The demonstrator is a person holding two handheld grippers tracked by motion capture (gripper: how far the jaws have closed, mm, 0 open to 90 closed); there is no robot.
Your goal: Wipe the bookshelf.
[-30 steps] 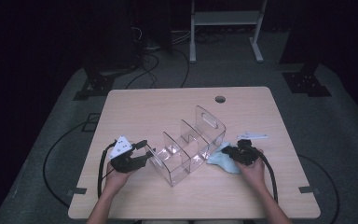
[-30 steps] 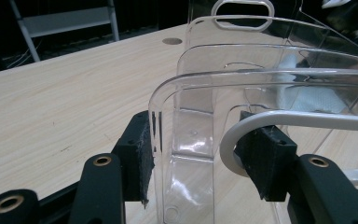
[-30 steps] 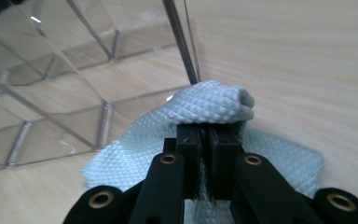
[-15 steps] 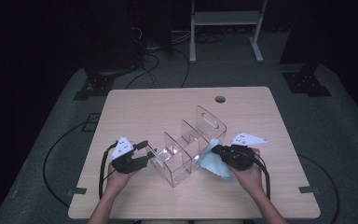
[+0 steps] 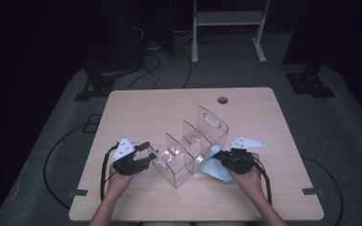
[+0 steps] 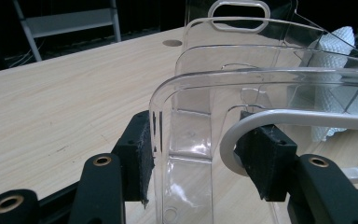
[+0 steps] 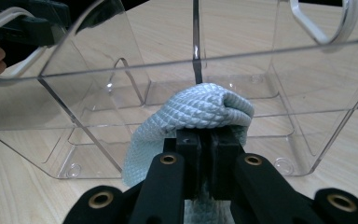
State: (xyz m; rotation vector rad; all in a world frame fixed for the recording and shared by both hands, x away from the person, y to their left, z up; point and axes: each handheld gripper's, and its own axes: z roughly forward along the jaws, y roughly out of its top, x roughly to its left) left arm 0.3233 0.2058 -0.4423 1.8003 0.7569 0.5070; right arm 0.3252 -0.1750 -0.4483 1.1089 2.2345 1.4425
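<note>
Up and inward comes the right gripper (image 5: 220, 160) since a second ago, carrying its pale blue cloth (image 5: 215, 168) from the bare surface (image 5: 264, 108) right up against the clear acrylic organizer (image 5: 188, 150). Its jaws are pinched tight on the cloth (image 7: 200, 112), the folded bulge pressing the organizer's near wall (image 7: 270, 84). Across from it, the left gripper (image 5: 146, 151) hasn't budged, jaws narrowed onto the organizer's end wall (image 6: 168, 140), one pad on each side. Farther back, a round cable hole (image 5: 222, 100) sits in the surface.
</note>
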